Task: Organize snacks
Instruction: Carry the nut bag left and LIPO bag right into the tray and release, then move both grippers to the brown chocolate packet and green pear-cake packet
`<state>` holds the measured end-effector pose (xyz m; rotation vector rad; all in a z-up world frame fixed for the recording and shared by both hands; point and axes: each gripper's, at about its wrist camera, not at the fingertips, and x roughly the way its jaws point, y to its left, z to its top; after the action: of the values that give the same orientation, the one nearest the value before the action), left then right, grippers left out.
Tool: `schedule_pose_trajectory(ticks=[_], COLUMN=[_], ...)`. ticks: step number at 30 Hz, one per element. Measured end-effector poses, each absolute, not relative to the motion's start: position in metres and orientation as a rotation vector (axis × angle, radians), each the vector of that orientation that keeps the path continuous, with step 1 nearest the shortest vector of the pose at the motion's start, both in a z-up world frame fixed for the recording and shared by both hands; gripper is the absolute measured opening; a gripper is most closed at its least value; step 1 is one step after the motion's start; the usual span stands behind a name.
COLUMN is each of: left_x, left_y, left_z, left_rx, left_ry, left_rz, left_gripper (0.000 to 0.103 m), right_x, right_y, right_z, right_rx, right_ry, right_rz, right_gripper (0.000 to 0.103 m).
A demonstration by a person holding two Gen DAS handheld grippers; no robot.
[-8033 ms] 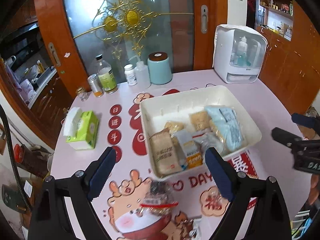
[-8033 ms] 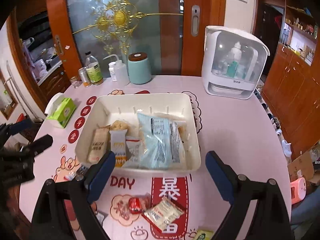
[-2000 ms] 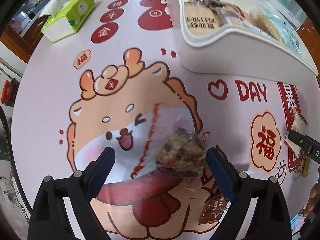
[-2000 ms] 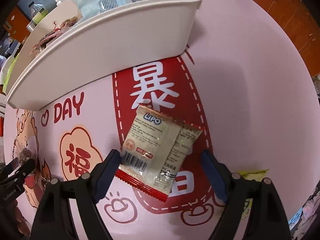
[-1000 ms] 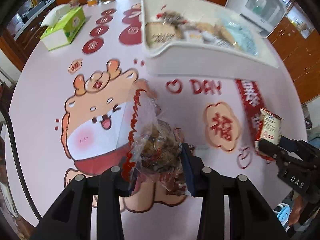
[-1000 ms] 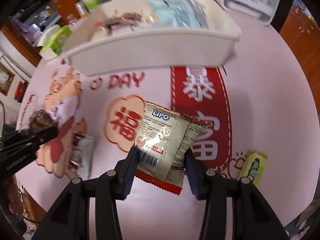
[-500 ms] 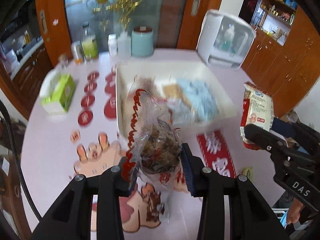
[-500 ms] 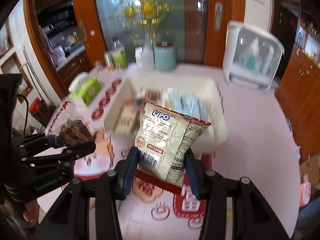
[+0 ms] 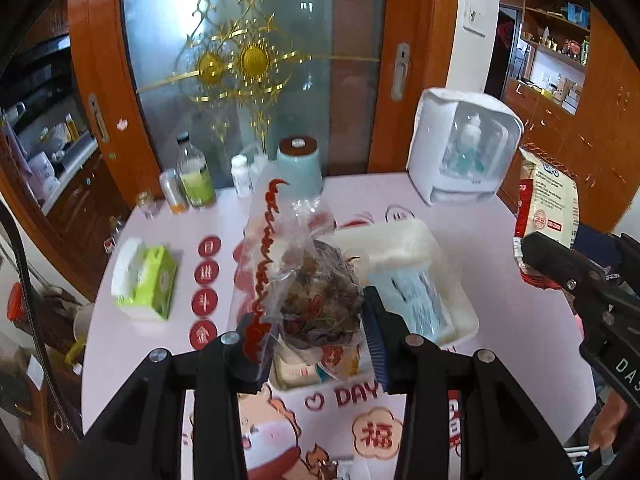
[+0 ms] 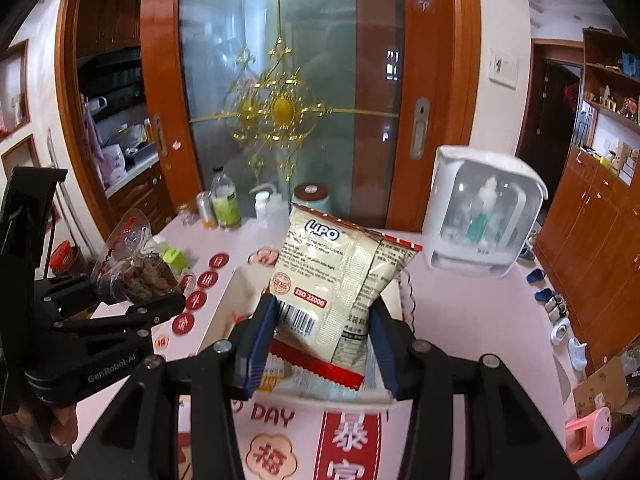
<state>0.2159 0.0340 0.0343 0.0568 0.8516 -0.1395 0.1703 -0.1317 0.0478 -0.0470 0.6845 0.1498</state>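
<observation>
Above a pink table (image 9: 152, 240) printed with red cartoon figures, two hand-held grippers hang in the air, each clamped on a snack. At the left gripper (image 9: 316, 340), the blue-padded fingers (image 9: 374, 340) pinch a clear bag (image 9: 316, 300) of brown, crumbly pieces near its lower end; the bag's loose top, edged with red print, stands upright above the jaws. From the right wrist view the same bag (image 10: 136, 268) shows at the left edge, held off the table by the black tool.

At the right gripper (image 10: 324, 336), the jaws squeeze the lower part of a cream "Lipo" packet (image 10: 340, 280) with red trim and a barcode; the packet stands upright and leans slightly right. In the left wrist view that packet (image 9: 548, 204) shows at the far right, above the black body of the other tool.

Below and beyond both snacks sits a white bin (image 9: 444, 256) on the table, already holding a pale blue packet (image 9: 412, 292) and several smaller wrapped items, partly hidden by the held bags. Neither held snack touches the bin.

On the table's left side lies a green tissue box (image 9: 148, 280), beside a column of red round decals (image 9: 206, 284). Along the far edge stand a bottle (image 9: 196, 178) with a green label, a small white jar (image 9: 241, 174), a teal canister (image 9: 300, 168) with a brown lid, and a white appliance (image 9: 464, 148) with a clear window. Behind them rise glass doors with gold ornament (image 9: 240, 60).
</observation>
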Motion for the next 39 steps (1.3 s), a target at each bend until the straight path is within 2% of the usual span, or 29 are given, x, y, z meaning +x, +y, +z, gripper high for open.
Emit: schedule_pose_trajectory(ticks=[8,14,18,19,20,22,23,24,30,39], left_x=[0.263,0.292,0.311,0.315,0.32,0.326,0.329,0.33,0.324,0.304], left_y=[0.02,0.014,0.015,0.016,0.017,0.021,0.023,0.025,0.035,0.036], left_z=[0.043,0.022,-0.001,-0.007,-0.015,-0.029,-0.036,-0.043,-0.064,-0.058], left_rx=[0.085,0.098,0.084,0.074,0.068,0.076,0.083,0.083,0.084,0.065], left_ry=[0.828,0.858,0.871,0.876,0.898,0.928,0.945,0.958,0.995,0.983], left_rz=[-0.108,-0.095,-0.087,-0.092,-0.098,-0.057,-0.05,-0.062,-0.048,-0.057], left_gripper=[0.039,0.04,0.045,0.048,0.058,0.074,0.085,0.09,0.09,0.09], right_x=[0.224,0.26,0.281,0.286,0.291,0.3,0.304,0.307,0.304,0.278], right_y=[-0.13,-0.133,-0.135,-0.135,-0.135,-0.139,-0.143,-0.147,-0.165,-0.167], right_z=[0.045,0.021,-0.003,-0.01,-0.018,-0.036,-0.046,-0.054,-0.082,-0.076], right_rx=[-0.047,-0.032,-0.008,-0.008,-0.008,-0.012,-0.006,0.007,0.067,0.057], right_ry=[0.693,0.768,0.835,0.855,0.877,0.916,0.94,0.967,1.04,1.04], right_rz=[0.13,0.124,0.14,0.138,0.136,0.11,0.1,0.098,0.08,0.093], right_gripper=[0.047,0.048,0.05,0.057,0.068,0.075,0.077,0.079,0.08,0.08])
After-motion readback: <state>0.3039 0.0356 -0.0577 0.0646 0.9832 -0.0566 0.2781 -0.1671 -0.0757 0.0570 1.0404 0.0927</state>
